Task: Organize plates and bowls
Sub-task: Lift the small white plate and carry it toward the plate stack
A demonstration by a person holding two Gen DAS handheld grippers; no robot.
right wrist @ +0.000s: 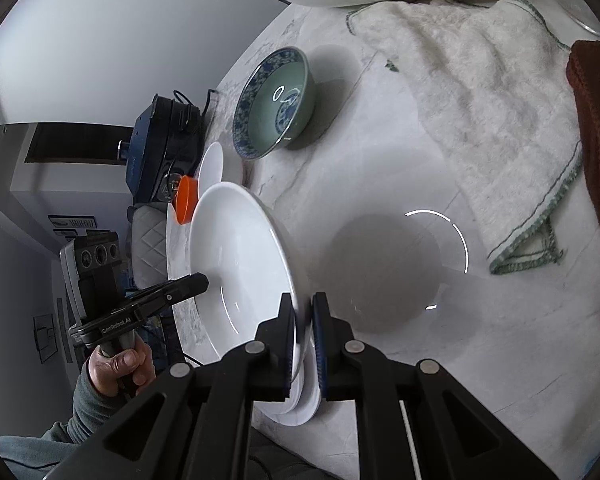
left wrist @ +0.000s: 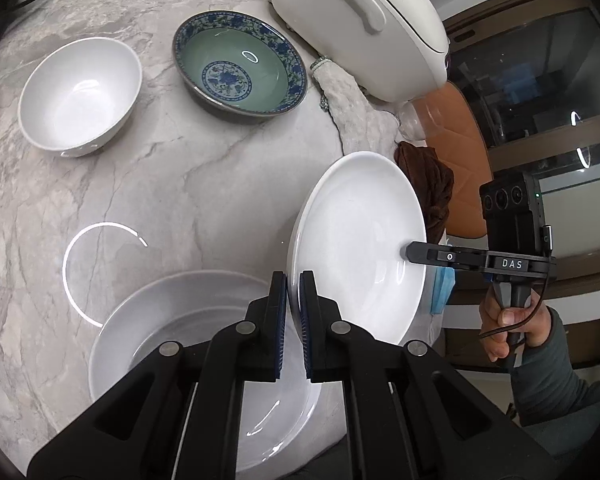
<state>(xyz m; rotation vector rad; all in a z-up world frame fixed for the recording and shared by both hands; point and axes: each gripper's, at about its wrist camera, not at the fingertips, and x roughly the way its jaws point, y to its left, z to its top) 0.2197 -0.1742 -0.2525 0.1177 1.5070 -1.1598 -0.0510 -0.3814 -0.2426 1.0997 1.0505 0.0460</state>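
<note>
Presently, left wrist view: a white plate (left wrist: pixel 360 240) is held off the tabletop (left wrist: pixel 180 184), tilted on edge, right of centre. Its near rim is clamped between the narrow pads of the left gripper (left wrist: pixel 294 308); its far rim is met by a finger of the right gripper (left wrist: pixel 410 250) from the right of the frame. A second white plate (left wrist: pixel 172 320), shallow, glossy and round, is seen lying flat at lower centre, directly beneath and left of the held one; stacking is judged to turn on this relation. A deep white bowl (left wrist: pixel 80 96) is noted at upper left, a blue-patterned celadon bowl (left wrist: pixel 240 64) at upper centre, both upright and apart. Marbled stone surface.

Right wrist view: the right gripper (right wrist: pixel 303 332) is seen closed to a narrow gap on the held plate's rim (right wrist: pixel 240 256). The left gripper (right wrist: pixel 198 282) is seen at lower left on the opposite rim. The patterned bowl (right wrist: pixel 274 102) is noted above centre. A fluffy white towel (right wrist: pixel 460 92) is spread at upper right.
</note>
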